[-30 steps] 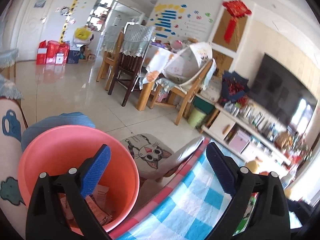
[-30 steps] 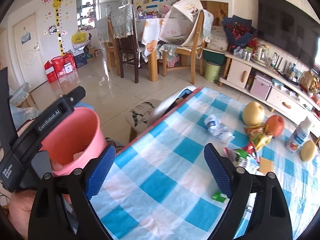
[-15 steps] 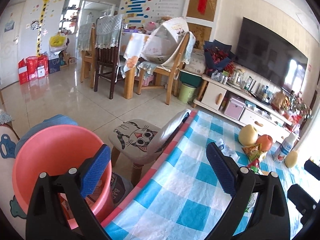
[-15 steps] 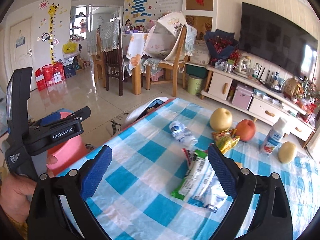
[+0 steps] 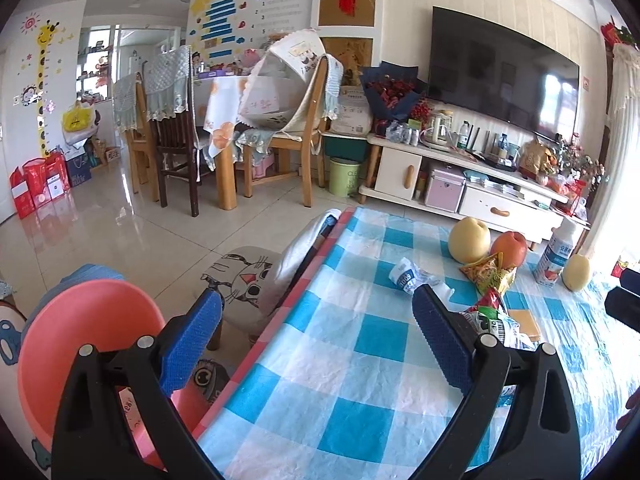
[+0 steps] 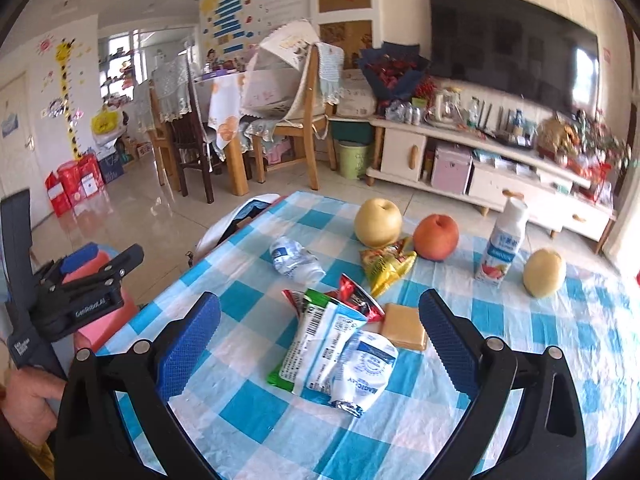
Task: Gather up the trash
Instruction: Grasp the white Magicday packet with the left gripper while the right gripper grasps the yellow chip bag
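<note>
Left wrist view, from left to right: the pink bin (image 5: 84, 344) sits just off the checked tablecloth's (image 5: 352, 364) edge, and the left gripper (image 5: 316, 332) hovers with fingers spread wide, holding nothing. Over in the right wrist view, the right gripper (image 6: 320, 332) is equally wide and empty above a heap of wrappers (image 6: 336, 344), with a crushed bottle (image 6: 296, 260) and yellow snack bag (image 6: 384, 266) lying beyond.

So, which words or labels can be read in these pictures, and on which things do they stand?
"GenRobot.AI": on the left claw, seen from the right wrist.
"MAGICLAY": on the white pouch.
Milk bottle, crushed water bottle, wall posters: print too small or blurred to read.
</note>
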Tool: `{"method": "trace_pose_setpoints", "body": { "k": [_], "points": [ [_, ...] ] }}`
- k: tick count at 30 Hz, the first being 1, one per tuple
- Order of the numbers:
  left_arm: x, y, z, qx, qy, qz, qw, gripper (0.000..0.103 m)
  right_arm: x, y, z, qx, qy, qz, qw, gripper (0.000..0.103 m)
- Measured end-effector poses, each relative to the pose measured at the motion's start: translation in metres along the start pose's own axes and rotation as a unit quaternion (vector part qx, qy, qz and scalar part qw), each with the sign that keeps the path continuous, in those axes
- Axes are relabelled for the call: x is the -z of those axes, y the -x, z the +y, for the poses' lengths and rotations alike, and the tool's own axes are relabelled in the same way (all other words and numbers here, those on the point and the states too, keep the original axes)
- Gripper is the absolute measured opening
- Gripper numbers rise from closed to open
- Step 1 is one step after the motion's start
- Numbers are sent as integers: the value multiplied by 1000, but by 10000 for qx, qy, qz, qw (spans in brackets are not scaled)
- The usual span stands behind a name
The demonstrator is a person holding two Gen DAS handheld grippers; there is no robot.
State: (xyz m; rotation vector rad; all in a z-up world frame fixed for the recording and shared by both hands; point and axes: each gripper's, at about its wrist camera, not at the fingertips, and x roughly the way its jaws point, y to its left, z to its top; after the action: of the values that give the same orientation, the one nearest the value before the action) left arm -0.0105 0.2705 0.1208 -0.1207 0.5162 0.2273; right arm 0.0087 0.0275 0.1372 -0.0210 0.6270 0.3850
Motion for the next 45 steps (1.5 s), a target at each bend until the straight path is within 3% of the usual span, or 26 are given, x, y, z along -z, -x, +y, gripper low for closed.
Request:
{"method": "trace_pose_setpoints", "body": {
  "k": [9, 12, 15, 25, 27, 28, 29, 38, 40, 43, 45],
  "points": [
    [0, -35, -27, 539, 273, 462, 9971, 97, -8, -24, -71, 405, -747, 278, 9960, 98],
    [-1, -54, -41, 623, 379, 643, 9953, 97, -7, -43, -92, 988, -943, 458, 9896, 98],
    [-5, -75, -60, 634, 300, 706, 9950, 97, 1, -65, -113, 1099, -1157, 632, 9852, 98],
    [-13, -148, -95, 819, 461, 1243, 9878, 97, -2, -127, -134, 117, -1827, 899, 9790, 96],
    [-13, -164, -98, 762, 486, 1378, 9863, 97, -5, -141, -132, 13, -1813, 995, 9784, 89],
    [-12, -171, -100, 755, 504, 1481, 9848, 97, -5, -149, -131, -53, -1802, 1076, 9777, 78],
    [-11, -179, -102, 761, 526, 1588, 9830, 97, -5, -155, -131, -98, -1810, 1144, 9768, 74],
    [-13, -215, -115, 700, 366, 1874, 9791, 96, -10, -193, -141, -591, -2233, 1277, 9645, 73],
    [-11, -224, -116, 632, 329, 1990, 9774, 95, -11, -202, -140, -640, -2220, 1281, 9645, 72],
    [-8, -234, -117, 518, 284, 2146, 9749, 83, -11, -215, -137, -664, -2131, 1307, 9660, 62],
    [-9, -235, -120, 496, 210, 2089, 9765, 80, -11, -220, -136, -740, -2109, 1290, 9661, 60]
  ]
}}
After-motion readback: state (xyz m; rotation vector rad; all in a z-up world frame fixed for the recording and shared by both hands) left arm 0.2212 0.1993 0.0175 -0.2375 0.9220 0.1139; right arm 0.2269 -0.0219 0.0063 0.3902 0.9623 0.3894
